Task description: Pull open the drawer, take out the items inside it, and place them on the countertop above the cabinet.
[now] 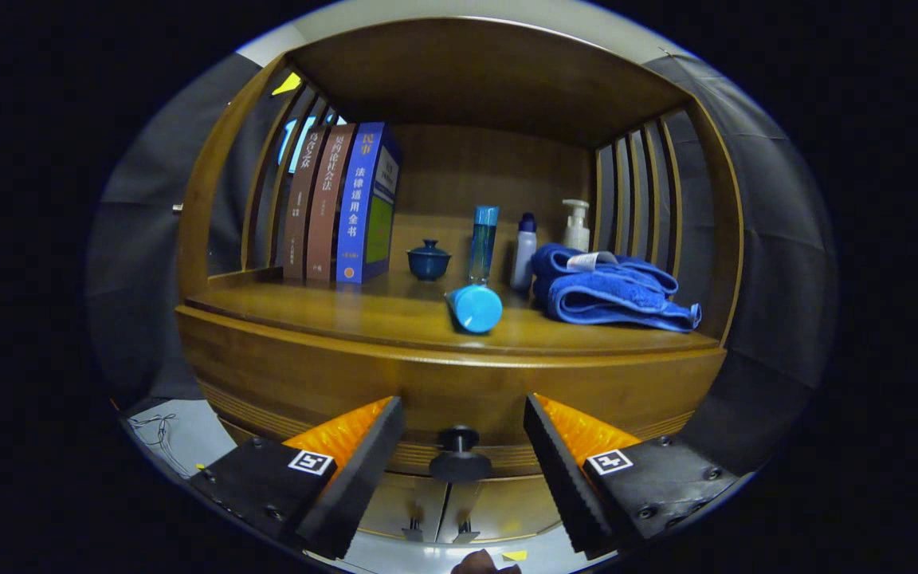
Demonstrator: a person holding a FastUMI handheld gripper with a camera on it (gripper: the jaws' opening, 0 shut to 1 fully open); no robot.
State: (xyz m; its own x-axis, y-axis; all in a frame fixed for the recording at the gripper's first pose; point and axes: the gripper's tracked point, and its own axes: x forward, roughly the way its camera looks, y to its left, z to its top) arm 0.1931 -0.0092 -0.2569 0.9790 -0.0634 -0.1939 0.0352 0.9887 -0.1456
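Note:
A wooden cabinet faces me, its drawer front shut under the countertop. A dark round knob sticks out of the drawer front, low and centred. My gripper is open, one finger on each side of the knob, neither touching it. The drawer's inside is hidden. On the countertop a blue tube with a round cap lies pointing toward me, just above the knob.
On the countertop stand three books at the left, a small blue lidded cup, a tall blue bottle, a white bottle, a pump bottle and folded blue towels. Slatted side walls and a top board close the shelf.

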